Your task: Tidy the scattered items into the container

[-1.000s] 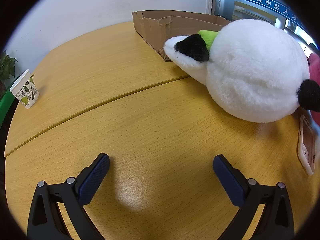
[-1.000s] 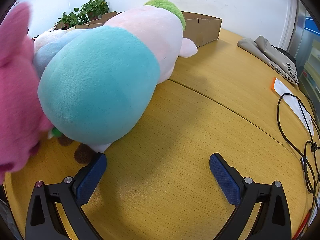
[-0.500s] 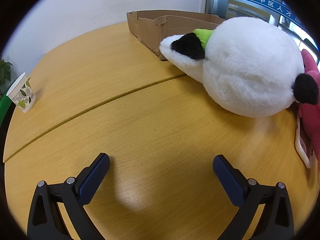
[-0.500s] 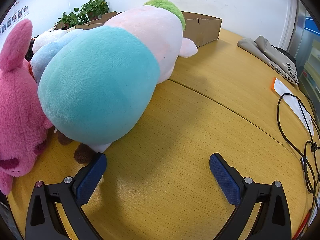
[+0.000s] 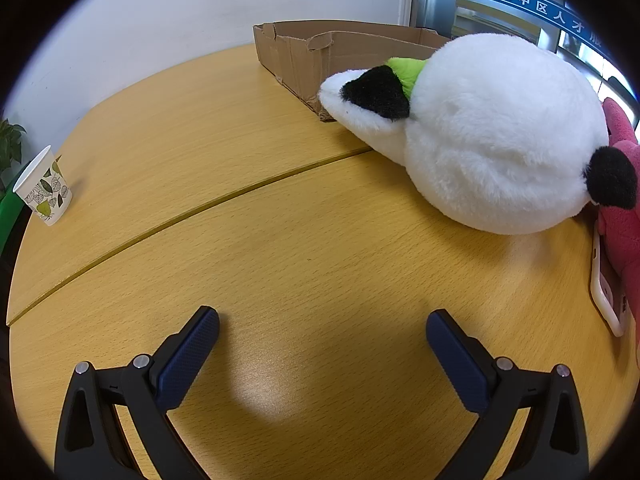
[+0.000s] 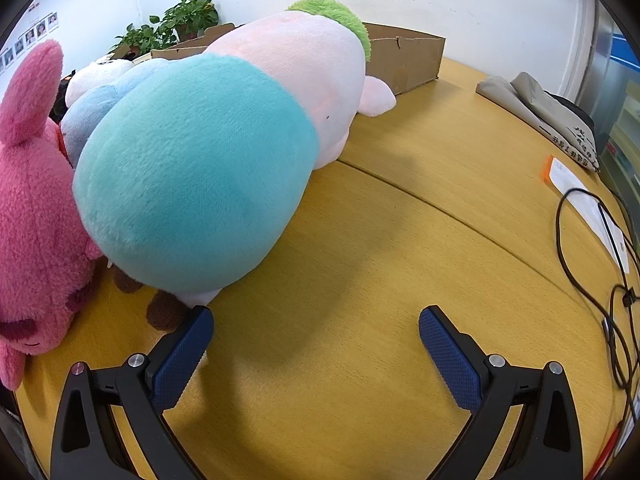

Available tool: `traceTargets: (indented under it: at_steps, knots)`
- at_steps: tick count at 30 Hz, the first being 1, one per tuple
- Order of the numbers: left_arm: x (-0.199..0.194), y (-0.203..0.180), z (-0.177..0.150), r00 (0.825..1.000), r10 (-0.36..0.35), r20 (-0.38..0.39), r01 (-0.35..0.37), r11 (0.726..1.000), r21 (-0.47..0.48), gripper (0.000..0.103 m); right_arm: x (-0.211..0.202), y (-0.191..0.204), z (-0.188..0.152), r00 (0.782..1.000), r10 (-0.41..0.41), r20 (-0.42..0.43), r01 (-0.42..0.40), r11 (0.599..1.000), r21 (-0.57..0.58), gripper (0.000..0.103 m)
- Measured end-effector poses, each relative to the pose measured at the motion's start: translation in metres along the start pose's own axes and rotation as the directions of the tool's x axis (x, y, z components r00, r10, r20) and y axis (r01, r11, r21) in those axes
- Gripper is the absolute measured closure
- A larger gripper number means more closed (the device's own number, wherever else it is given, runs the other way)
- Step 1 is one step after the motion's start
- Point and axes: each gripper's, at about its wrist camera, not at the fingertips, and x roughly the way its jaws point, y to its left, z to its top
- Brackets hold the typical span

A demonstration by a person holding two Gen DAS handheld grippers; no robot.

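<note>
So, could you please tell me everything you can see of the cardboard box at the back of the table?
The cardboard box is plain brown corrugated card, shallow and open-topped, with low walls. Its near wall is creased and torn along the top edge, and the bottom corner looks frayed. It sits flat on the wooden table near the white wall. The white panda plush lies in front of it, its snout against the near corner. In the right wrist view, the teal and pink plush hides most of it.
</note>
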Motion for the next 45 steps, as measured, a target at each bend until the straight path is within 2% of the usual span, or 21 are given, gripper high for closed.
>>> traceTargets:
  at_steps: [5, 10, 14, 16, 17, 19, 20, 22, 24, 26, 28, 33, 36, 38, 41, 45]
  knots:
    - [0.001, 0.001, 0.001, 1.000, 0.006, 0.000, -0.006, 1.000, -0.010, 0.000, 0.002, 0.000, 0.002, 1.000, -0.007, -0.001, 0.007, 1.000, 0.003, 0.000]
    - [0.002, -0.003, 0.003, 0.999, 0.045, -0.001, -0.044, 0.997, -0.062, 0.000, 0.000, 0.001, 0.001, 1.000, -0.030, -0.002, 0.030, 0.999, 0.033, 0.000]
    - [-0.005, -0.001, -0.006, 0.999, 0.038, -0.001, -0.038, 0.997, -0.060, 0.000, -0.002, 0.000, -0.001, 1.000, -0.025, 0.000, 0.025, 0.999, 0.028, 0.000]
    - [-0.015, 0.001, -0.017, 0.998, 0.062, -0.009, -0.062, 0.992, -0.107, 0.001, -0.006, -0.003, -0.006, 0.999, -0.048, 0.000, 0.048, 0.997, 0.053, 0.000]
    - [-0.024, 0.001, -0.024, 0.997, 0.075, -0.002, -0.074, 0.987, -0.145, 0.001, -0.010, -0.005, -0.011, 0.996, -0.088, 0.003, 0.087, 0.992, 0.086, 0.000]
    - [-0.054, -0.004, -0.033, 0.992, 0.114, 0.062, -0.097, 0.968, -0.233, 0.001, -0.026, -0.006, -0.021, 0.988, -0.154, 0.028, 0.148, 0.976, 0.159, 0.000]
    - [-0.072, -0.011, -0.035, 0.984, 0.142, 0.106, -0.110, 0.959, -0.262, 0.001, -0.041, -0.006, -0.027, 0.986, -0.159, 0.053, 0.144, 0.967, 0.208, 0.000]
    - [-0.111, -0.039, -0.030, 0.957, 0.211, 0.198, -0.146, 0.943, -0.298, 0.001, -0.070, -0.003, -0.036, 0.978, -0.170, 0.124, 0.130, 0.952, 0.278, 0.000]
    - [-0.147, -0.083, -0.022, 0.914, 0.287, 0.288, -0.188, 0.927, -0.325, 0.001, -0.108, 0.008, -0.042, 0.956, -0.203, 0.210, 0.122, 0.930, 0.346, 0.000]
    - [-0.175, -0.116, -0.018, 0.879, 0.344, 0.330, -0.217, 0.905, -0.365, 0.001, -0.138, 0.026, -0.040, 0.932, -0.244, 0.267, 0.128, 0.913, 0.388, 0.000]
    - [-0.190, -0.147, -0.003, 0.864, 0.360, 0.350, -0.209, 0.892, -0.401, 0.001, -0.161, 0.048, -0.036, 0.912, -0.250, 0.325, 0.105, 0.909, 0.404, 0.000]
    - [-0.186, -0.215, 0.016, 0.879, 0.281, 0.386, -0.124, 0.915, -0.384, 0.001, -0.186, 0.124, -0.010, 0.876, -0.211, 0.434, 0.050, 0.935, 0.352, 0.000]
    - [-0.173, -0.254, 0.021, 0.900, 0.213, 0.379, -0.060, 0.924, -0.377, 0.001, -0.181, 0.162, 0.004, 0.874, -0.180, 0.451, 0.019, 0.941, 0.339, 0.000]
    - [-0.161, -0.274, 0.021, 0.912, 0.189, 0.364, -0.045, 0.929, -0.368, 0.001, -0.176, 0.188, 0.002, 0.869, -0.170, 0.464, 0.001, 0.940, 0.342, 0.000]
    - [-0.150, -0.298, 0.024, 0.920, 0.179, 0.350, -0.043, 0.930, -0.364, 0.001, -0.168, 0.216, 0.002, 0.870, -0.198, 0.452, 0.021, 0.929, 0.368, 0.000]
    - [-0.140, -0.317, 0.030, 0.926, 0.143, 0.348, -0.013, 0.937, -0.350, 0.001, -0.163, 0.235, 0.002, 0.873, -0.213, 0.440, 0.007, 0.905, 0.424, 0.000]
